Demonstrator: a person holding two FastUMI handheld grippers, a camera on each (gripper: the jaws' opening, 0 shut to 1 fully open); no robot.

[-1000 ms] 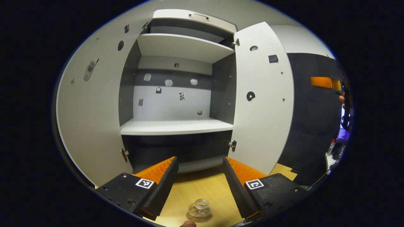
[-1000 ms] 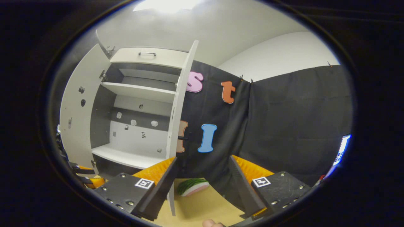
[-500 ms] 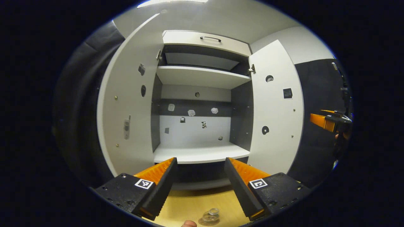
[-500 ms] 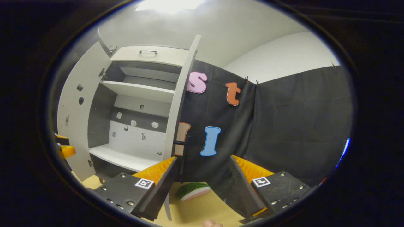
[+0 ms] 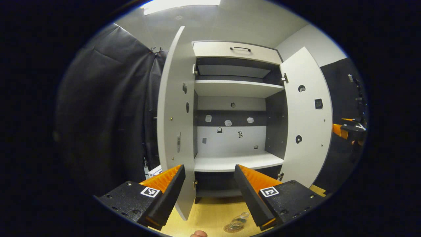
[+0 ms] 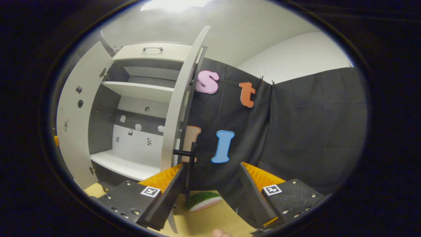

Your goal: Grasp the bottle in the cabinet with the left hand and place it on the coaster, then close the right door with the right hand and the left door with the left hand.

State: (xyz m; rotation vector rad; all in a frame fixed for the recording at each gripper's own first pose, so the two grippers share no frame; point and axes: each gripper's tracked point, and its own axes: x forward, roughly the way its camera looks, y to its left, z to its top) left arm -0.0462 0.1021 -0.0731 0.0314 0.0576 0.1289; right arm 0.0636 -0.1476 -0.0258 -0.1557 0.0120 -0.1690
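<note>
The white cabinet [image 5: 230,85] stands with both doors open and its shelves bare. A small clear bottle [image 5: 239,220] rests on a round coaster [image 5: 230,228] on the wooden table [image 5: 210,214] in front of it, low in the left gripper view. My left gripper [image 5: 209,191] is open and holds nothing, back from the cabinet and above the bottle. The left door [image 5: 174,125] swings out near its left finger. My right gripper [image 6: 210,192] is open by the outer side of the right door [image 6: 177,108], with the dark door handle [image 6: 189,158] just above its left finger.
A watermelon slice [image 6: 201,200] lies on the table behind the right door. Black cloth walls close in on both sides. A small white box [image 5: 154,171] sits left of the left door. The right gripper [image 5: 348,130] appears beyond the right door [image 5: 307,125].
My left gripper has drawn back and turned left, so the cabinet and the bottle look smaller. My right gripper has moved closer to the right door's outer face, bringing the handle into view.
</note>
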